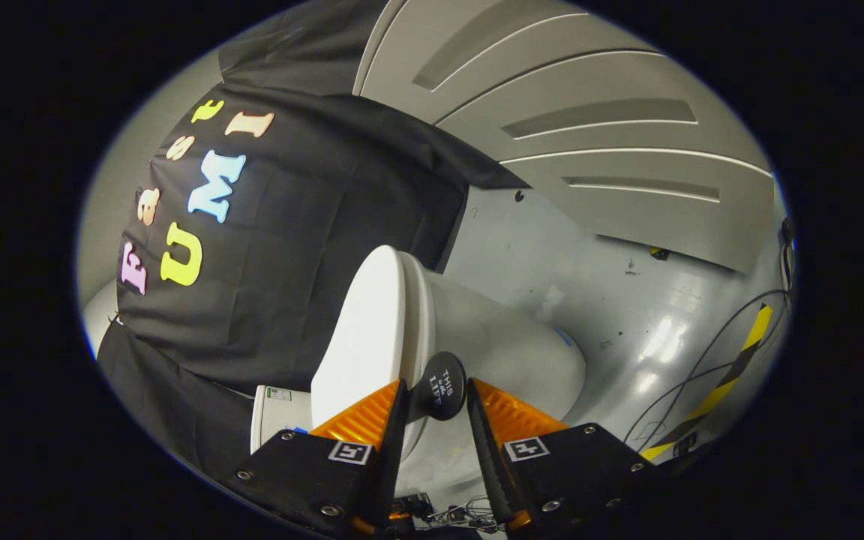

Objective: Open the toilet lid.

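A white toilet [492,337] stands on the grey floor, tilted over in my rolled view. Its lid [361,330] lies down on the seat, with the flat top facing the black cloth wall. A round black handle [443,386] sticks out from the lid's front edge. My gripper [436,386] has its orange fingers [364,416] on either side of this handle, narrowed in against its rim. The handle sits right between the fingertips.
The white cistern [278,412] stands behind the lid, against the black cloth wall [289,247]. Thin cables [702,375] and a yellow-black striped strip [732,367] lie on the glossy grey floor [627,300] beyond the bowl. A grey panelled door [589,135] stands farther off.
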`<state>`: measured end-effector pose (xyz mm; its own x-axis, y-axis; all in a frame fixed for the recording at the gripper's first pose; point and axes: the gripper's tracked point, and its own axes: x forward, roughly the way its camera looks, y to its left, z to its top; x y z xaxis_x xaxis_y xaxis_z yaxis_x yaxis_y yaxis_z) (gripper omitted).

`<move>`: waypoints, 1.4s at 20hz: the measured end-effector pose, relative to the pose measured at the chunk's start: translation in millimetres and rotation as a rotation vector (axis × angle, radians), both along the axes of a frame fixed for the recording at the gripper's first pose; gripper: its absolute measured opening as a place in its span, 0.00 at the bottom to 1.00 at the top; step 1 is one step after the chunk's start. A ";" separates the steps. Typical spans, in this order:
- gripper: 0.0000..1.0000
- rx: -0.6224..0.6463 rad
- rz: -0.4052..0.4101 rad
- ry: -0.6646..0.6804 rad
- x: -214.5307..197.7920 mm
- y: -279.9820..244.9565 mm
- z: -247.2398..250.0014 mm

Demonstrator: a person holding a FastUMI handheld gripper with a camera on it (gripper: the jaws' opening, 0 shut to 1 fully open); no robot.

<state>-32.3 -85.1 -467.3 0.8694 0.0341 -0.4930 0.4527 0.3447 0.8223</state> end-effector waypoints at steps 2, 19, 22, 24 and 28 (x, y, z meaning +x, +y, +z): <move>0.42 0.018 -0.010 -0.005 2.4 -2.2 -2.4; 0.00 0.031 -0.056 -0.069 5.4 -3.1 11.2; 0.00 0.001 -0.084 -0.036 4.7 -1.7 15.1; 0.00 -0.045 -0.072 -0.015 5.5 -1.9 21.5; 0.00 -0.145 -0.040 0.003 7.9 -1.7 46.3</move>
